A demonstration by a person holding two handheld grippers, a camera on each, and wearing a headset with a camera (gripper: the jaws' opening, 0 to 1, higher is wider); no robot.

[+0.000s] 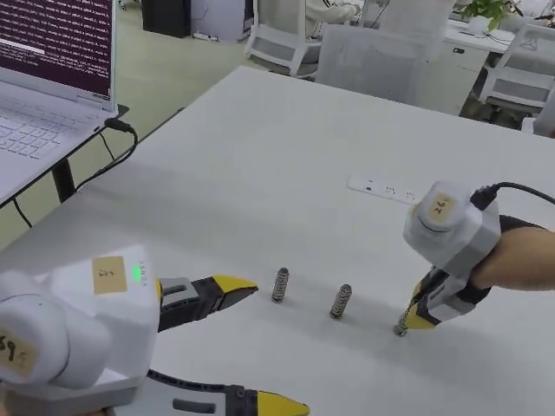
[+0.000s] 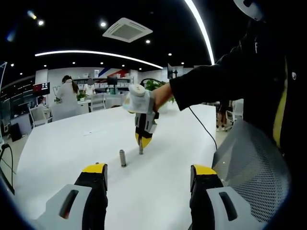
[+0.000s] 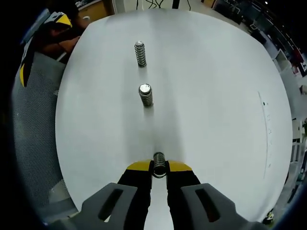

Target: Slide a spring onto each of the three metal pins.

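Right gripper [image 3: 159, 170] pinched tight on the last spring [image 3: 159, 161], held upright on the table [image 3: 216, 96], presumably over its pin (hidden), in line with the middle spring [image 3: 145, 95] and far spring [image 3: 139, 52] already standing; left gripper [image 2: 148, 175] gapes empty, held clear.

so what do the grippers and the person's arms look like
The left gripper and right gripper have white rounded housings with tan number stickers, dark grey jaws, yellow tips. The left shows a green light; a black cable leaves the right. The sleeve is black.
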